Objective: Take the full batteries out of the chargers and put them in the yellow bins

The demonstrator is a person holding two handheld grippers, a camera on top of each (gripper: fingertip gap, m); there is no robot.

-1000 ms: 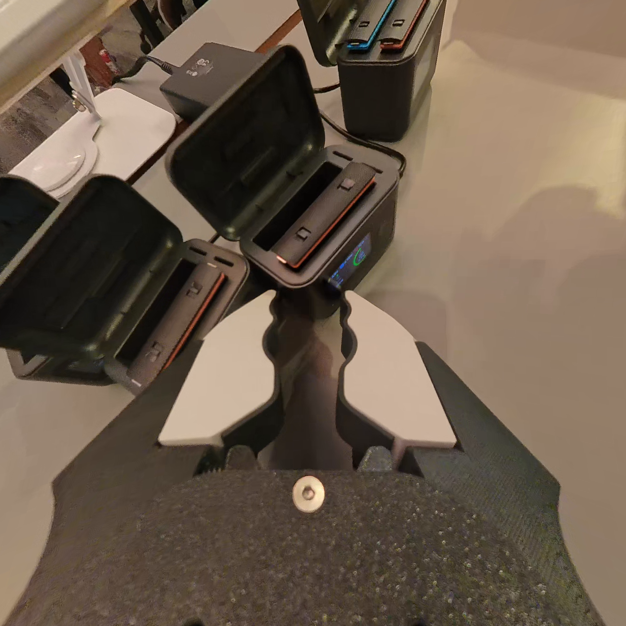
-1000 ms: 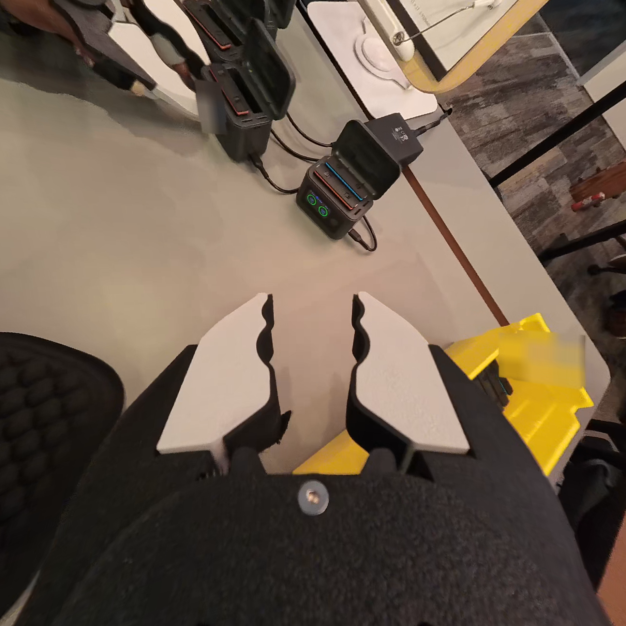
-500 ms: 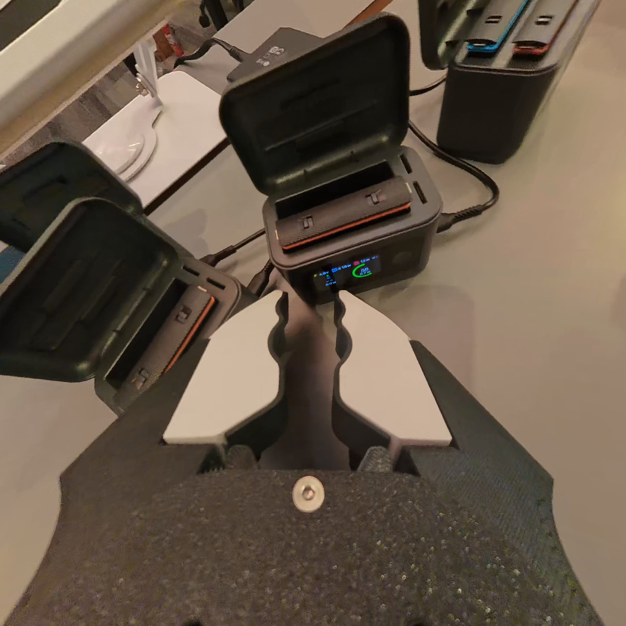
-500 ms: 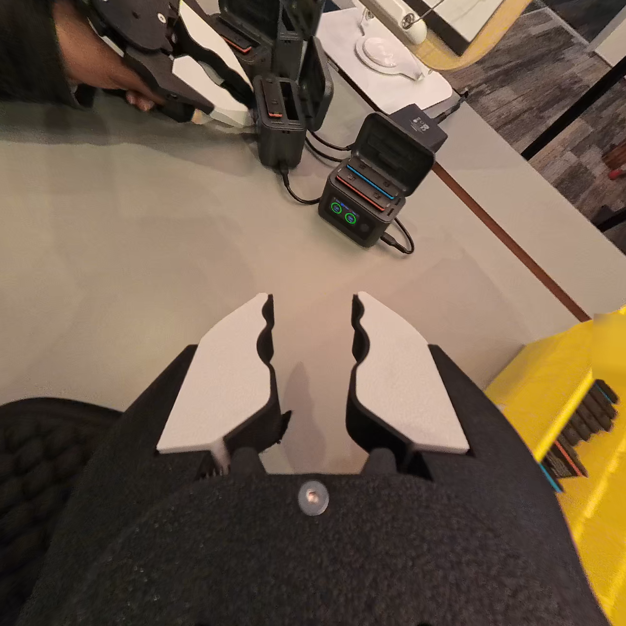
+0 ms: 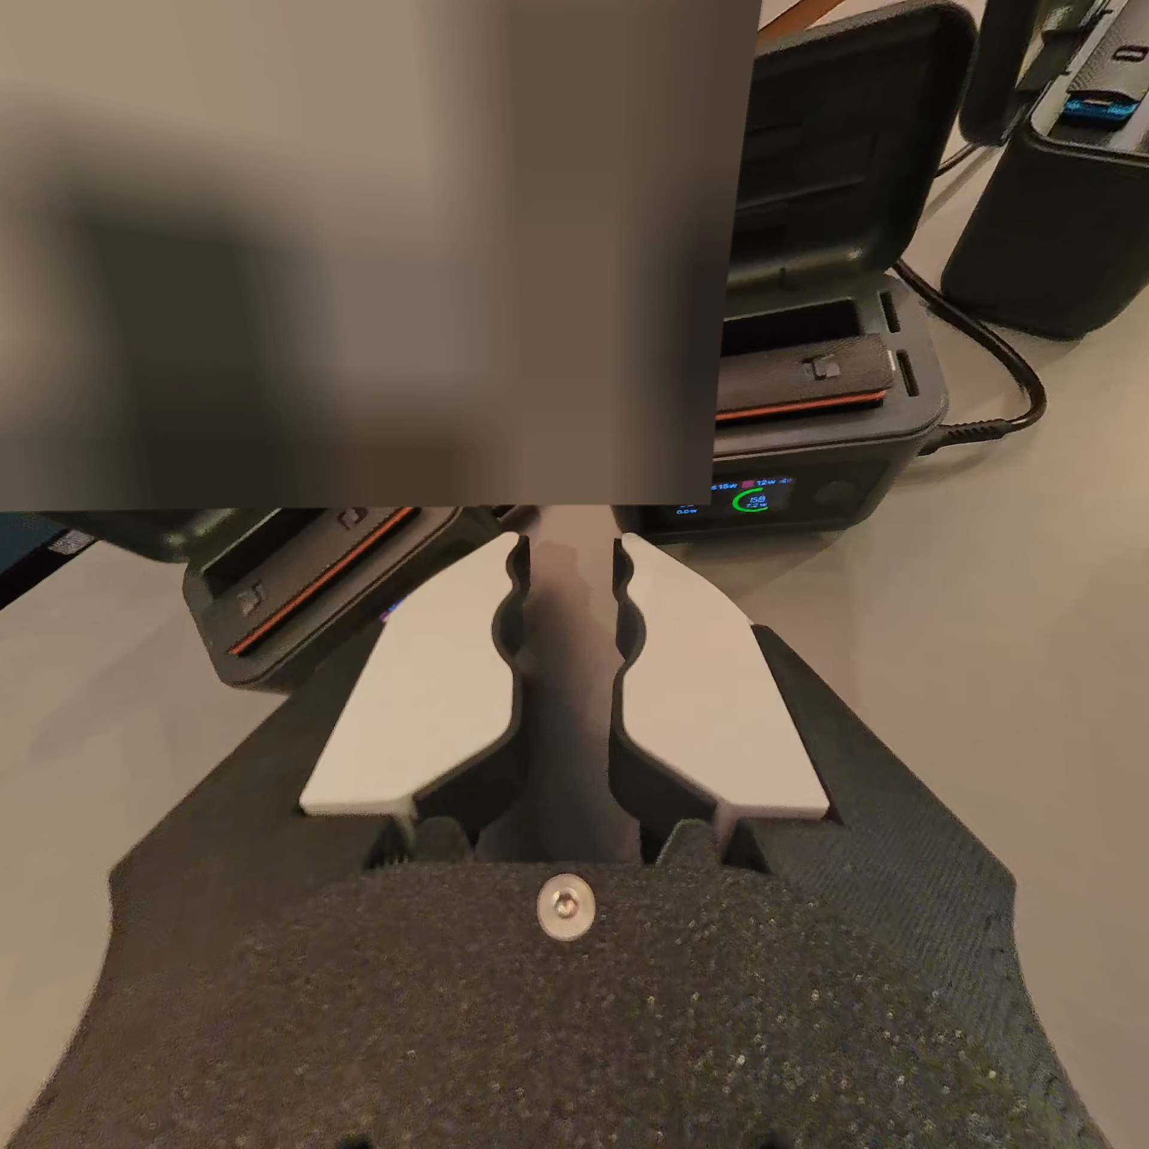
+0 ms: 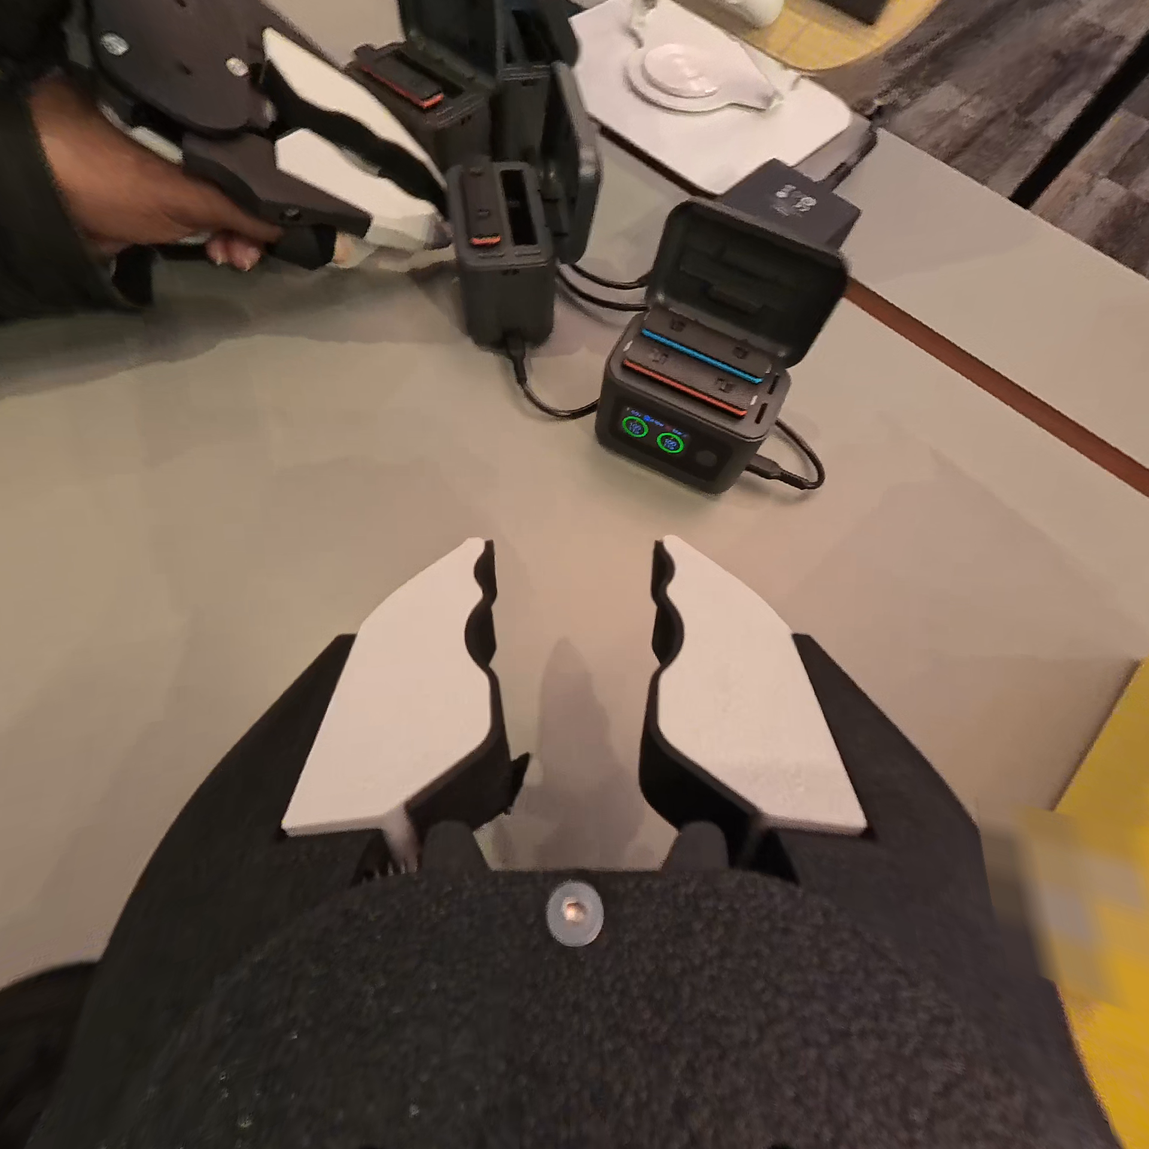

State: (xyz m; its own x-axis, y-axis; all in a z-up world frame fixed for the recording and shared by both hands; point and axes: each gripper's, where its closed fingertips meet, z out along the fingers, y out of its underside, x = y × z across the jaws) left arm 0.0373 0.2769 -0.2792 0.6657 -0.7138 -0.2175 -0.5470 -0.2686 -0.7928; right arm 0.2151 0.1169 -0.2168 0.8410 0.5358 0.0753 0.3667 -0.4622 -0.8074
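Our left gripper (image 5: 569, 541) hangs low over the grey desk (image 5: 932, 684), jaws spread a little with nothing between them. Its tips sit in the narrow gap between two open chargers: the middle charger (image 5: 827, 435) just ahead to the right, with an orange-edged battery (image 5: 802, 382) in its front slot, the back slot empty and its small screen lit; and the left charger (image 5: 323, 597) just ahead to the left, also with one orange-edged battery (image 5: 311, 578). There is little room on either side of the tips. A cable (image 5: 995, 367) curves off the middle charger's right side.

Our right gripper (image 6: 572, 547) hovers well back, jaws spread wide and empty, with a broad stretch of bare desk ahead of it. Farther ahead and slightly right stands the near charger (image 6: 690, 429), lid up, holding a blue-edged battery (image 6: 702, 357) and a red-edged battery (image 6: 684, 388); its cable (image 6: 789, 466) loops out on the right. A black power adapter (image 6: 796, 205) lies beyond it. The yellow bin (image 6: 1107, 808) shows at the far right, beside the jaws, partly blurred. A brown strip (image 6: 995, 385) crosses the desk, whose far right edge drops to a dark floor (image 6: 1026, 93).
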